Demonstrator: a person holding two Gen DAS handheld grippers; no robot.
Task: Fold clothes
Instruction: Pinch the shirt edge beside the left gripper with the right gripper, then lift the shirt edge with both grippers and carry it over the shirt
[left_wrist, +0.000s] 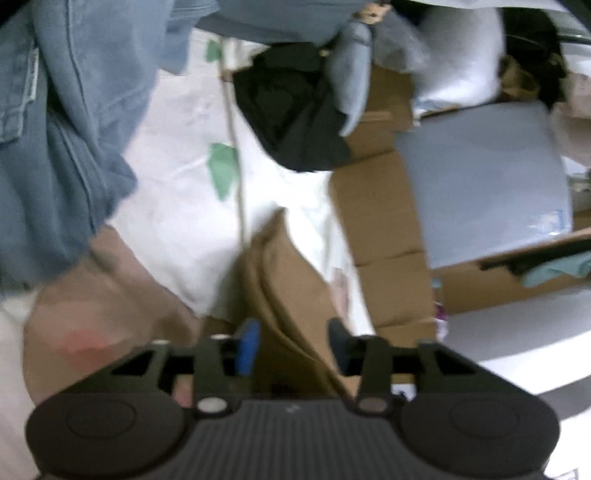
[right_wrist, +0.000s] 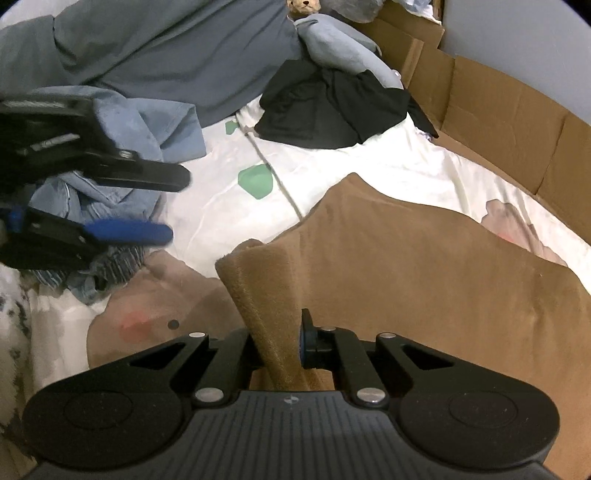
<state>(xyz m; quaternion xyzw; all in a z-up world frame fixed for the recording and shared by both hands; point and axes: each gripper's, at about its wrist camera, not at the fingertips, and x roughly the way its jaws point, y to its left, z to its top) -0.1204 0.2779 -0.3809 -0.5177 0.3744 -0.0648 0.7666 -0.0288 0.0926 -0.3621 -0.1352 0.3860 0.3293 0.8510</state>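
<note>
A brown fleece garment (right_wrist: 424, 269) lies spread on the white patterned bedsheet (right_wrist: 221, 199). My right gripper (right_wrist: 277, 343) is shut on a lifted fold of the brown garment near its left edge. My left gripper (right_wrist: 177, 206) shows in the right wrist view at left, open, its fingers apart above the sheet and empty. In the left wrist view my left gripper (left_wrist: 291, 343) is open, with the brown garment (left_wrist: 284, 280) between and beyond its fingers; this view is blurred.
A pile of blue denim clothes (right_wrist: 122, 147) lies at left, a black garment (right_wrist: 328, 107) at the back, and a grey-blue blanket (right_wrist: 166, 48) behind. Cardboard walls (right_wrist: 498, 122) line the bed's right side. A grey panel (left_wrist: 484, 184) stands by the cardboard.
</note>
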